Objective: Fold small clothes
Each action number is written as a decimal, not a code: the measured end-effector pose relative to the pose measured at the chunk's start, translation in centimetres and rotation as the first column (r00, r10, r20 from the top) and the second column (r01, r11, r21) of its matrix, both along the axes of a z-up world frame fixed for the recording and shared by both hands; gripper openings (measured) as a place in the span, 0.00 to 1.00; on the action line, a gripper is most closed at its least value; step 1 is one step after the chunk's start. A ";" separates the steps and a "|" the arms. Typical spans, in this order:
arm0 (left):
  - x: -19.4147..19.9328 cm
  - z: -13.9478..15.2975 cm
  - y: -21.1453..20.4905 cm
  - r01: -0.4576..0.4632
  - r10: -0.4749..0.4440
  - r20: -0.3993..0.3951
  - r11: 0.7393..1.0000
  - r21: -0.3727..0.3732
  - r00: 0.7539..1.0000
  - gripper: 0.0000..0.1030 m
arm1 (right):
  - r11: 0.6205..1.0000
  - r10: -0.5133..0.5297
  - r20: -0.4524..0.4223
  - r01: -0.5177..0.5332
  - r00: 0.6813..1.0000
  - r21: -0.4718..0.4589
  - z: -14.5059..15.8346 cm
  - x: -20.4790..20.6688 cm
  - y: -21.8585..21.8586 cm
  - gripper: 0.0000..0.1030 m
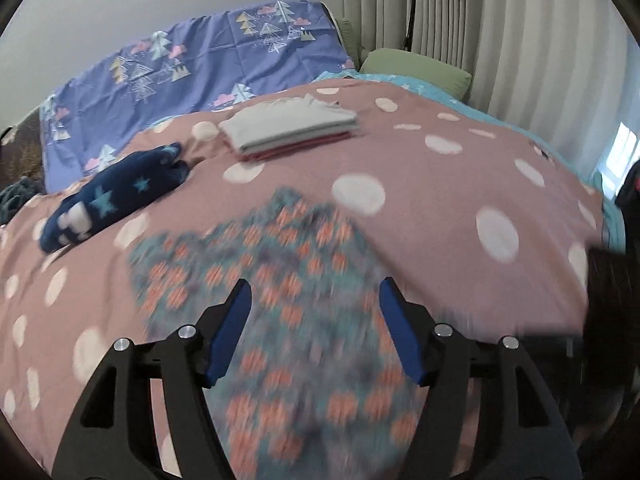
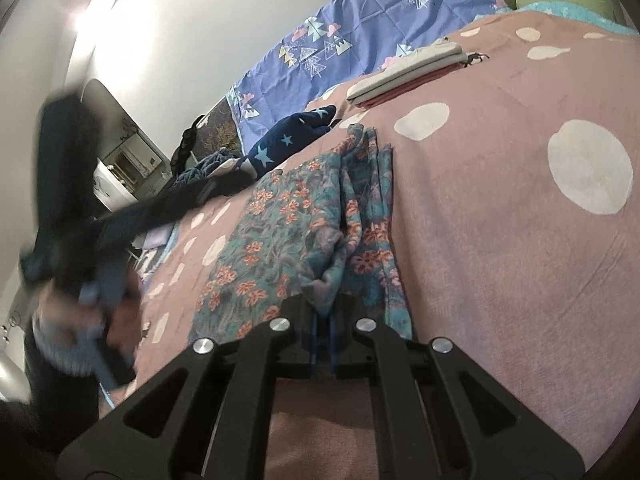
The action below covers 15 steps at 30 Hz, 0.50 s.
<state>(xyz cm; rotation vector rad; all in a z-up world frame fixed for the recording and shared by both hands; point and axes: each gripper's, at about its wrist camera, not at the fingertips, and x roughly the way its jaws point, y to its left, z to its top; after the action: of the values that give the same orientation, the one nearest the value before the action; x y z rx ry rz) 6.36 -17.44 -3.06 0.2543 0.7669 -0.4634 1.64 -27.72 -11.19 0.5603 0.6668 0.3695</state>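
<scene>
Teal cloth printed with orange flowers [image 2: 288,240] lies partly folded on the bed [image 2: 500,240], its long axis running from the near edge away toward the pillows. The right tool [image 2: 323,322] sits at the near end of this garment, its blue pads pressed together on a bunched fold of the fabric, so it holds the cloth by that end. The left tool [image 1: 314,332] hangs above the same garment [image 1: 256,280], which spreads directly under and ahead of it; its jaws stand wide, nothing is between them, and the pads touch no cloth. In the right wrist view the left tool [image 2: 72,200] shows only as a dark blur off to the garment's left side, gripped by a hand [image 2: 120,320].

Judged from this layout, the coming move turns on the free far part of the garment: the right tool pins the near end, so the empty left one is the one free to take the next edge.

Count:
- one floral garment in work;
- one dark blue garment with stars [image 1: 116,200], unfolded, further back on the left;
- one stack of folded clothes [image 1: 288,128], pale pieces over red ones, well beyond both;
- one green pillow [image 1: 416,70];
- one purple sheet with trees [image 1: 200,60];
- two tools.
</scene>
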 end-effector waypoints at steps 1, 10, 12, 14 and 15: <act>-1.7 -0.4 1.0 -0.002 0.001 0.007 1.000 0.022 1.000 0.69 | 1.000 0.002 -0.010 -0.002 1.000 0.012 -0.1 0.1 -0.2 0.04; -10.2 -6.7 5.7 -0.034 0.042 -0.052 0.987 0.156 0.998 0.73 | 0.999 0.008 -0.048 -0.006 0.999 0.045 0.5 0.5 -0.3 0.04; -10.1 -7.6 6.7 -0.083 0.093 -0.075 0.988 0.129 0.993 0.73 | 0.999 0.006 -0.045 -0.004 0.999 0.036 0.8 0.4 -0.2 0.04; -9.5 -7.9 7.6 -0.136 0.143 -0.077 0.986 0.093 0.987 0.73 | 0.999 0.003 -0.041 -0.001 0.999 0.034 1.2 0.3 0.0 0.04; -9.3 -7.8 7.9 -0.156 0.161 -0.075 0.985 0.068 0.984 0.73 | 0.999 0.001 -0.041 0.000 0.999 0.035 1.4 0.4 0.0 0.04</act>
<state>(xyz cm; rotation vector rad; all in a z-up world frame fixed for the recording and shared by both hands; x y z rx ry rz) -2.90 -9.50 -10.84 0.2316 0.8737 -0.3003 1.99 -27.67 -9.82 0.6021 0.7008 0.3712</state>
